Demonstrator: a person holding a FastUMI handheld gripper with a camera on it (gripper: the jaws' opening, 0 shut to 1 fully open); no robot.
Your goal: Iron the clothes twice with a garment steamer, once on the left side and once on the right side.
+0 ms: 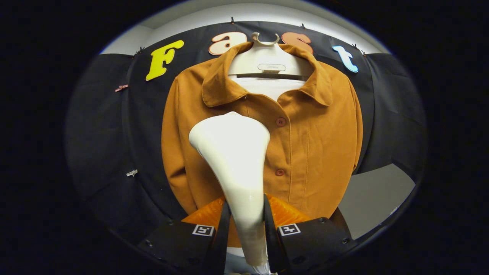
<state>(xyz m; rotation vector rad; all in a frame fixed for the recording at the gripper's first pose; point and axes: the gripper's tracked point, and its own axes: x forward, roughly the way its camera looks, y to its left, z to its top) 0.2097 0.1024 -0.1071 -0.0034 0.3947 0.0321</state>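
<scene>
Steamer [235, 160] clamped in gripper [246, 217], against jacket [317, 141].

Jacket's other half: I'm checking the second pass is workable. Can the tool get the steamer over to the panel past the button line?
Probably yes. The tool is shut on the steamer, whose head sits on the jacket beside the buttons. Nothing hangs in front of the far panel.

The small label on the hanger [271, 67] is too blurred to read.
</scene>
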